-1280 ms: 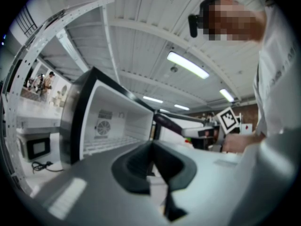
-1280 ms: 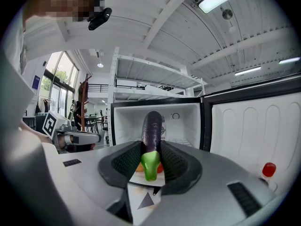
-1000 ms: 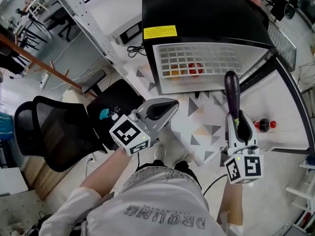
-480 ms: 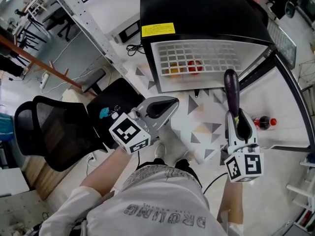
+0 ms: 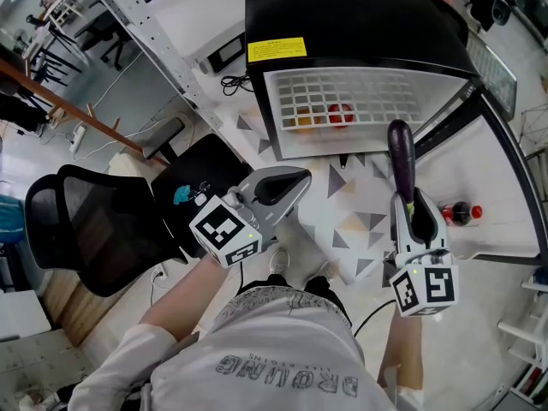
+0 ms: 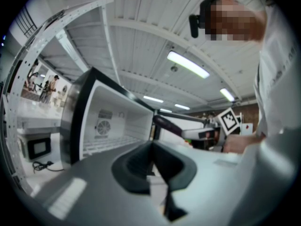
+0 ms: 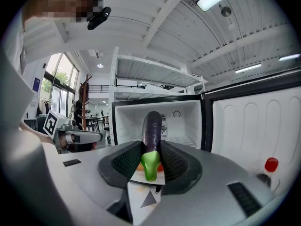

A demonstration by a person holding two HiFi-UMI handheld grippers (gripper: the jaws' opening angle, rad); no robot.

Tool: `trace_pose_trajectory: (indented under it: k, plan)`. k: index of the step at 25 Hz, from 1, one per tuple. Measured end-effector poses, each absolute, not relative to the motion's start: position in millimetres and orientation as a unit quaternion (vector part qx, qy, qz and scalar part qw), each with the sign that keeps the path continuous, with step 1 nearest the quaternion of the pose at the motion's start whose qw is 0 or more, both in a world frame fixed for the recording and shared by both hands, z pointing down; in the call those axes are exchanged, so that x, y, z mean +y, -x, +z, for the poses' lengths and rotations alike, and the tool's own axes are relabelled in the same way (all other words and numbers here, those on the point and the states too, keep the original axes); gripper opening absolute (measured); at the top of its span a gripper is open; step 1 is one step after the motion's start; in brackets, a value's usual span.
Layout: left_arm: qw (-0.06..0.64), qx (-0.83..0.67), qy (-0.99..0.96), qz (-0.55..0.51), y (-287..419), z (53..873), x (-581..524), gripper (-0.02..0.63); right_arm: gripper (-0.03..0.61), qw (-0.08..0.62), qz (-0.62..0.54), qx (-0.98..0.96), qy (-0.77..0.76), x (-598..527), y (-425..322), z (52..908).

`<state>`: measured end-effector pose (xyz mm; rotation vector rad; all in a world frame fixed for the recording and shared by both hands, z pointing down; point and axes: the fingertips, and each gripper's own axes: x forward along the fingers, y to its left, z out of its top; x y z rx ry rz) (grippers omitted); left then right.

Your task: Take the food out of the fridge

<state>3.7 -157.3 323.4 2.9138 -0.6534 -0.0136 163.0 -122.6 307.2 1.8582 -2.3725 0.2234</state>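
A black fridge stands open in front of me, and red food and orange food lie under its white wire shelf. My right gripper is shut on the green stalk end of a dark purple eggplant, held out in front of the fridge. In the right gripper view the eggplant stands between the pads, pointing at the open compartment. My left gripper hangs lower left of the fridge, shut and empty. The left gripper view shows the fridge and the eggplant.
The fridge door stands open at the right, with a red-capped bottle in its rack. A black office chair is at my left, a metal rack behind it. Patterned floor lies between me and the fridge.
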Motion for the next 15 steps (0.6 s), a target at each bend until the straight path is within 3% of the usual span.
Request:
trace_pose_trajectory:
  k: [15]
  plan:
    - [0.08, -0.221, -0.972, -0.002, -1.7, 322.0, -154.4, 0.006, 0.115, 0.061, 0.074, -0.785, -0.612, -119.9, -162.3, 306.9]
